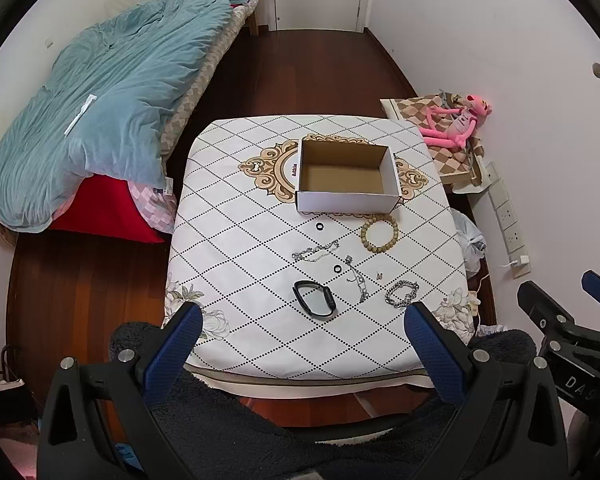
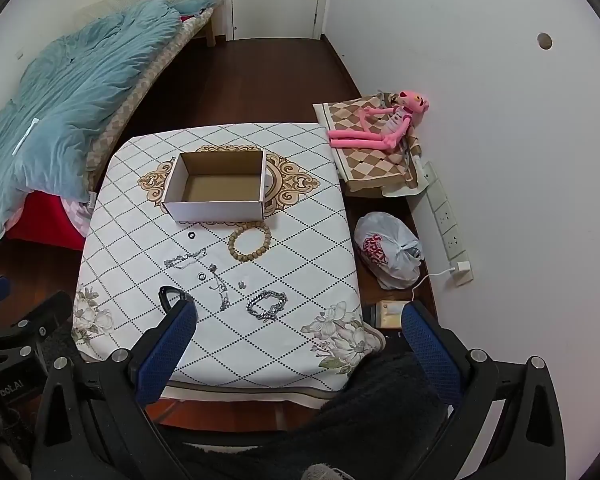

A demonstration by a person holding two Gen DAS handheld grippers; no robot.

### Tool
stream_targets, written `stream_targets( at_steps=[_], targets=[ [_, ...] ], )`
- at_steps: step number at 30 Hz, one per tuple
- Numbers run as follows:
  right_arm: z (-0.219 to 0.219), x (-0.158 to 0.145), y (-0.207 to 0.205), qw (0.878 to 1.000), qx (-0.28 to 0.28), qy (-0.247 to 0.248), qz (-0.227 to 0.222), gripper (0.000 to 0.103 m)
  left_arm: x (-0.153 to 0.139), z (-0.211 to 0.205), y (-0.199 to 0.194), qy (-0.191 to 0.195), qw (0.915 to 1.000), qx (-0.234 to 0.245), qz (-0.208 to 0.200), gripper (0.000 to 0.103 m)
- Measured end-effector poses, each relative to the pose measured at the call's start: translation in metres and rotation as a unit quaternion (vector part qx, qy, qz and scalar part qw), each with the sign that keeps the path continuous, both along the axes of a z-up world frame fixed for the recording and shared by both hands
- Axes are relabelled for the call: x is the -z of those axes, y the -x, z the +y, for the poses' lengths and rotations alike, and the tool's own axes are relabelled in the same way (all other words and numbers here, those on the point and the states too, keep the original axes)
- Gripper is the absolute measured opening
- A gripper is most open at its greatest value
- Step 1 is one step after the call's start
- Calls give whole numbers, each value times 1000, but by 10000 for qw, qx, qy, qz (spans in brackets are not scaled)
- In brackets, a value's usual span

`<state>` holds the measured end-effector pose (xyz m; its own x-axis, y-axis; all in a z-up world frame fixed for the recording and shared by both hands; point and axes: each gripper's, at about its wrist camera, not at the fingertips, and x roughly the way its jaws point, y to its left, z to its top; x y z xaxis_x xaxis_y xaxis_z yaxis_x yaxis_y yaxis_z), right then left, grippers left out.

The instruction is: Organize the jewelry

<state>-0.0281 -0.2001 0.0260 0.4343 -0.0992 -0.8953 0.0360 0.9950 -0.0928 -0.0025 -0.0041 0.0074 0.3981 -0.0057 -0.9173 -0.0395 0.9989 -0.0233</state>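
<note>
An empty white cardboard box [image 1: 346, 178] [image 2: 218, 190] stands on the patterned table [image 1: 236, 280] [image 2: 308, 240]. In front of it lie a wooden bead bracelet [image 1: 379, 231] [image 2: 249, 241], two small black rings [image 1: 320, 227] [image 1: 337, 269], thin silver chains [image 1: 315, 252] [image 1: 358, 280], a chunky silver bracelet [image 1: 401, 294] [image 2: 266, 304] and a black watch band [image 1: 315, 298]. My left gripper [image 1: 304, 320] hangs open above the table's near edge with nothing between its fingers. My right gripper [image 2: 300, 316] is open too, beside the left one, empty.
A bed with a blue duvet [image 1: 108, 92] lies to the left. A pink plush toy [image 1: 456, 122] rests on a checked cloth at the right wall, above a white plastic bag [image 2: 388, 250] and wall sockets [image 2: 448, 224]. Dark wood floor surrounds the table.
</note>
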Motion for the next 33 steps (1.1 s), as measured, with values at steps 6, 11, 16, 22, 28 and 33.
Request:
stream_targets(
  at_steps=[6, 11, 16, 22, 28, 33],
  targets=[
    [0, 0, 0, 10000, -1, 11, 5, 103, -3, -6, 0, -31, 10000, 31, 3, 103],
    [1, 0, 1, 10000, -12, 27, 14, 103, -2, -5, 1, -14, 10000, 33, -14, 103],
    [1, 0, 1, 10000, -4, 23, 13, 103, -4, -5, 0, -31, 10000, 42, -30, 103],
    [1, -3, 4, 10000, 12, 35, -20, 103, -12, -9, 1, -35, 9999, 69, -97, 103],
    [0, -4, 5, 10000, 1, 31, -28, 103, -13, -9, 4, -39, 9999, 78, -130, 103],
    [0, -8, 8, 10000, 0, 28, -57, 103, -14, -8, 7, -30, 9998, 81, -160, 103]
  ],
)
